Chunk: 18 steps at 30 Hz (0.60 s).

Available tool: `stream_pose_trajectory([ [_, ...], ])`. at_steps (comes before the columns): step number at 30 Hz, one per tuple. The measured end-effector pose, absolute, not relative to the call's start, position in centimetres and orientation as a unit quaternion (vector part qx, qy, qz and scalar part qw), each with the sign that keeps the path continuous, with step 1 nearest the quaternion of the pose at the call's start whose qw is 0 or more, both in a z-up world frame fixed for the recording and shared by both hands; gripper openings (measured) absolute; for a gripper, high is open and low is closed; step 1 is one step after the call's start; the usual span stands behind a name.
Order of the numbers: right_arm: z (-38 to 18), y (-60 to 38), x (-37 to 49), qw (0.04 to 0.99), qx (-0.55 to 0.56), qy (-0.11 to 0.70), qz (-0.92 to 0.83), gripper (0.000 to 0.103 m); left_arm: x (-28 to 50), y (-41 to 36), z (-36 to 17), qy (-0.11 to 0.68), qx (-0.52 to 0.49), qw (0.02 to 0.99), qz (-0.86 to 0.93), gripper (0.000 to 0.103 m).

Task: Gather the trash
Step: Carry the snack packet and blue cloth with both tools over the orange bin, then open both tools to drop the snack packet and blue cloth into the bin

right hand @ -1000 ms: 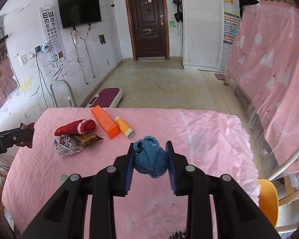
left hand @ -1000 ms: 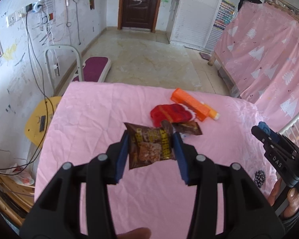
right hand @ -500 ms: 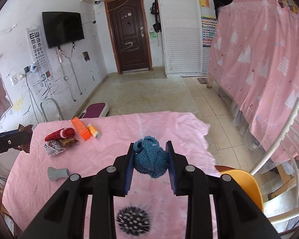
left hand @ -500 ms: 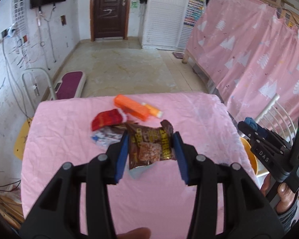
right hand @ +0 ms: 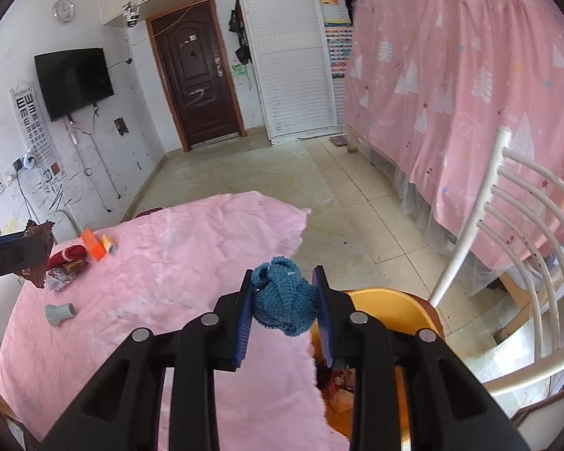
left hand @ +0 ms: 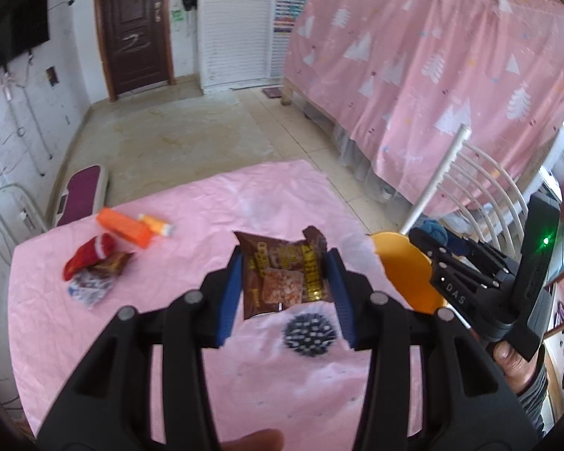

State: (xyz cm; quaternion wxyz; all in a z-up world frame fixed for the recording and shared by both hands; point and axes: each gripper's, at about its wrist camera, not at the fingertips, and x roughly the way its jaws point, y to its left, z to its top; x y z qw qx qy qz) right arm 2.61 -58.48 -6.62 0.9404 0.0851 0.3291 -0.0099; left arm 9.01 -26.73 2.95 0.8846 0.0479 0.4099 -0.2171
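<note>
My left gripper (left hand: 285,289) is shut on a brown snack wrapper (left hand: 282,276), held above the pink-covered table (left hand: 169,357). My right gripper (right hand: 284,302) is shut on a blue knitted ball (right hand: 284,302), held over the table's right edge above an orange chair seat (right hand: 387,300). The right gripper also shows in the left wrist view (left hand: 430,242), off the table's right side. More wrappers (left hand: 96,276) lie at the table's left beside a red sock (left hand: 90,255).
An orange box (left hand: 122,225) and a small yellow bottle (left hand: 156,223) lie at the far left. A black spiky ball (left hand: 310,334) lies under the left gripper. A grey pipe piece (right hand: 58,314) lies on the left. A white chair back (right hand: 526,263) stands right.
Both grippers have pulled back and swung right with their loads; the right gripper now hangs past the table's right edge over the orange seat. Neither grip has changed.
</note>
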Motion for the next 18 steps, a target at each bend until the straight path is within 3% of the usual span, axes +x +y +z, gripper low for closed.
stream_pose_trajectory([
  [18, -11.8, -65.4, 1.4, 0.922, 0.130, 0.364, -0.030, 0.020, 8.7, -39.8, 0.1, 0.429, 0.104, 0.842, -0.310, 0.042],
])
